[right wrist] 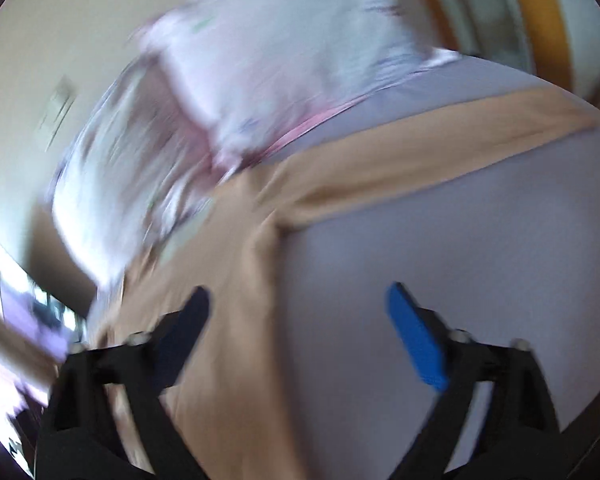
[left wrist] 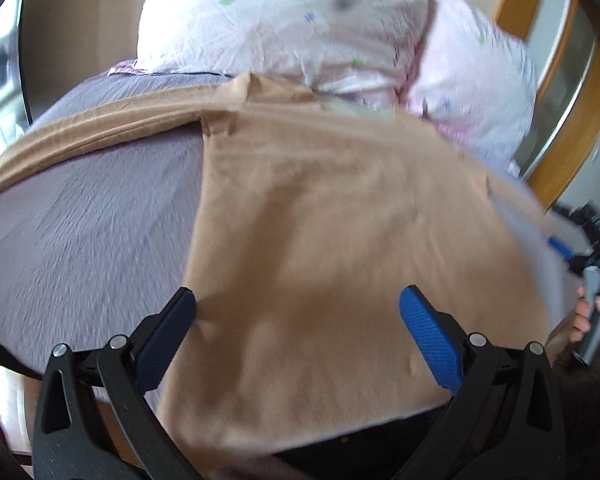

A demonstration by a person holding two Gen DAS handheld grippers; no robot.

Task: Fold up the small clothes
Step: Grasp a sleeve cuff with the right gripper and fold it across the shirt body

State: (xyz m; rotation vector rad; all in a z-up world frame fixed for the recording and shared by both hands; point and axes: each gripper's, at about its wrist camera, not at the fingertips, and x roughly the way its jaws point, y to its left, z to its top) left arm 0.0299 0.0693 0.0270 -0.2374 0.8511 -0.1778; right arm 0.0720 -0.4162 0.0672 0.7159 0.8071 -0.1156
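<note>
Tan garment (left wrist: pixel 300 240) flat on grey sheet (left wrist: pixel 80 232); both grippers' jaws apart

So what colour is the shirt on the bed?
Tan, a light brown shirt. The left wrist view shows it best.

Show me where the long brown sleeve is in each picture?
Left wrist view: the sleeve stretches from the shirt toward the left edge, across the purple bed sheet.
Right wrist view: the sleeve runs up toward the right edge, blurred.
Shared landmark: the white flowered pillow lies beyond the shirt in both views.
</note>
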